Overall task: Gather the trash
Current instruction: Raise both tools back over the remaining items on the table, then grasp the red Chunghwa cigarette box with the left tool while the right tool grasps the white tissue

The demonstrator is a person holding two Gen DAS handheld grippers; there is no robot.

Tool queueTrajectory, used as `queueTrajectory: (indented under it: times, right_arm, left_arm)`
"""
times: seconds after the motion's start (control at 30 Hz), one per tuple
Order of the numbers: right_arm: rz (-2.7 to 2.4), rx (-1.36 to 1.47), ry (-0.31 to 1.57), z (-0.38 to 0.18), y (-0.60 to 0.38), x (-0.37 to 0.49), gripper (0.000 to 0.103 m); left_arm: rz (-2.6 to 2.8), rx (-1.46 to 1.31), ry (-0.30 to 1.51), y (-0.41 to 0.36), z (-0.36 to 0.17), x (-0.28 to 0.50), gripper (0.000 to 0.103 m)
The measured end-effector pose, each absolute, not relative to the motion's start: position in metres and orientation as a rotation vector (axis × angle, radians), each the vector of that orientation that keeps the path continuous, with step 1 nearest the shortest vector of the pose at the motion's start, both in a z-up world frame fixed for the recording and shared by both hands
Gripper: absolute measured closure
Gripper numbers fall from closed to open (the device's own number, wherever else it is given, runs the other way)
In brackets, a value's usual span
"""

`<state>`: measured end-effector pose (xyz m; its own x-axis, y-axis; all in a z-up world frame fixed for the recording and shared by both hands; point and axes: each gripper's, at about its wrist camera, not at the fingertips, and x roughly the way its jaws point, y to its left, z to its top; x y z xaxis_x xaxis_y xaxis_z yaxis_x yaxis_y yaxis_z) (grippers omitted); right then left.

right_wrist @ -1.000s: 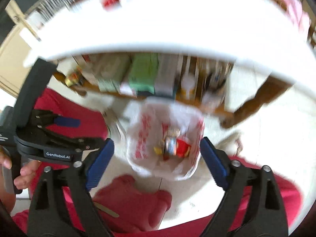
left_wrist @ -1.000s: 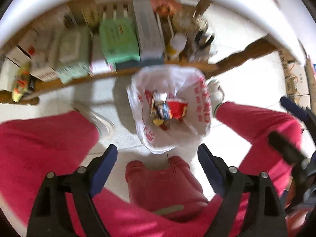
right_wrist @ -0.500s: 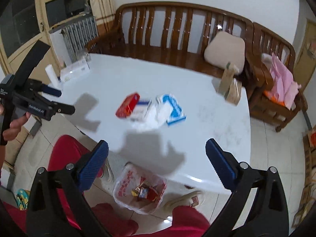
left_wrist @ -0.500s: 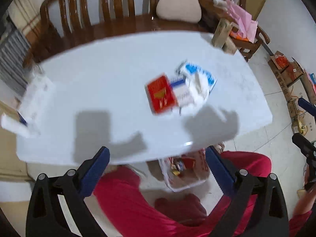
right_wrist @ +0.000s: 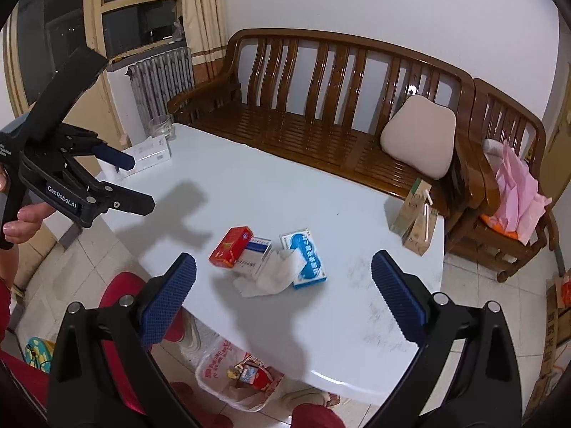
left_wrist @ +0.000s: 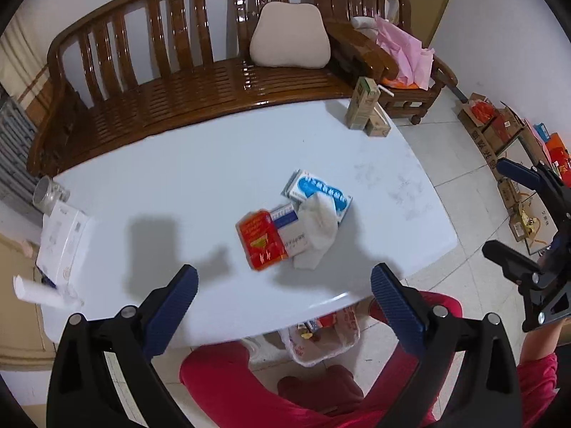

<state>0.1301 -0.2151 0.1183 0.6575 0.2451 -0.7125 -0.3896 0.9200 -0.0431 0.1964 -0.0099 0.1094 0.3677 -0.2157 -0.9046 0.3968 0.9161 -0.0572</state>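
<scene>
Both grippers (left_wrist: pixel 283 303) (right_wrist: pixel 283 294) hanging wide open, empty; going for near red box (right_wrist: pixel 231 246) first, square-on.

Red box (left_wrist: pixel 262 244), two blue-and-white boxes (left_wrist: pixel 318 192) and a crumpled tissue (left_wrist: pixel 317 226) lie clustered mid-desk (left_wrist: pixel 214 185); a part-filled trash bag (right_wrist: pixel 228 374) sits on the floor below.
</scene>
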Motion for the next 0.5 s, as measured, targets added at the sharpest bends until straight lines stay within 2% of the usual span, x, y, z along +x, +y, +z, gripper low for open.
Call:
queueTrajectory:
  times: [0.17, 0.5]
  right_arm:
    - [0.37, -0.225, 0.778, 0.116, -0.212, 0.141, 0.007]
    - [0.409, -0.289, 0.846, 0.08, -0.196, 0.17, 0.007]
  left_arm:
    - [-0.383, 0.217, 1.157, -0.018, 0.095, 0.215, 0.008]
    - [-0.335, 0.208, 1.273, -0.008, 0.028, 0.258, 0.008]
